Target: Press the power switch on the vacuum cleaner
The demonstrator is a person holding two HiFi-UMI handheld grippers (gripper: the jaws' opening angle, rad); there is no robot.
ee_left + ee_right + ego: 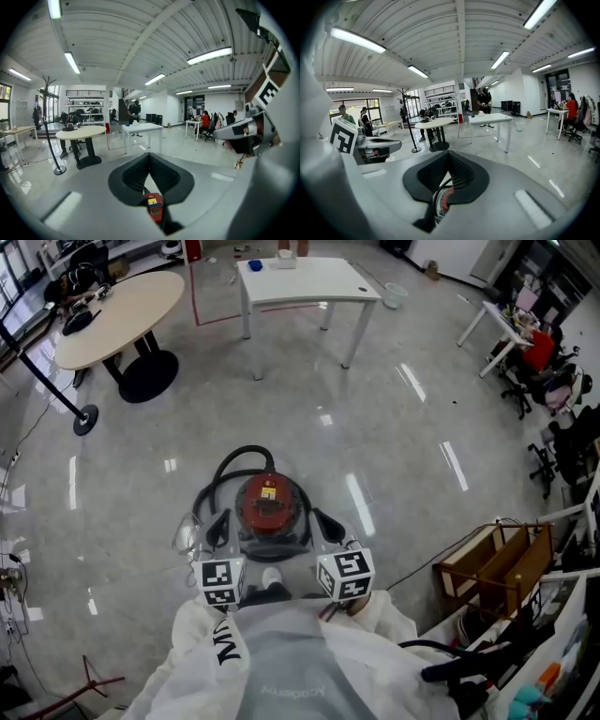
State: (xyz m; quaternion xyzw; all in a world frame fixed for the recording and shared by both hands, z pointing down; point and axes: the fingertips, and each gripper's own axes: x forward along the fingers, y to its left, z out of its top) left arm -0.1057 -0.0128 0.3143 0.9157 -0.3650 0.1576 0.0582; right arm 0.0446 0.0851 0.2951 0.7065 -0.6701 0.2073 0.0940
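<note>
The vacuum cleaner (pixel 272 507) stands on the floor right in front of me. It is a round canister with a red lid and a yellow label, and a black hose (pixel 246 454) loops behind it. My left gripper (pixel 219 521) hangs over its left side and my right gripper (pixel 328 519) over its right side. Both are above it and apart from it. In the left gripper view the left gripper (pixel 149 155) has its pads meeting at the tip, with the red lid (pixel 154 209) showing below. The right gripper (pixel 449 153) is likewise shut and empty, over the hose and lid edge (pixel 443 202).
A white rectangular table (pixel 305 282) stands ahead and a round wooden table (pixel 117 310) at far left, with a stanchion base (pixel 84 418) near it. A wooden crate (pixel 497 563) and clutter sit at right, office chairs (pixel 544 362) beyond. Glossy grey floor surrounds the vacuum.
</note>
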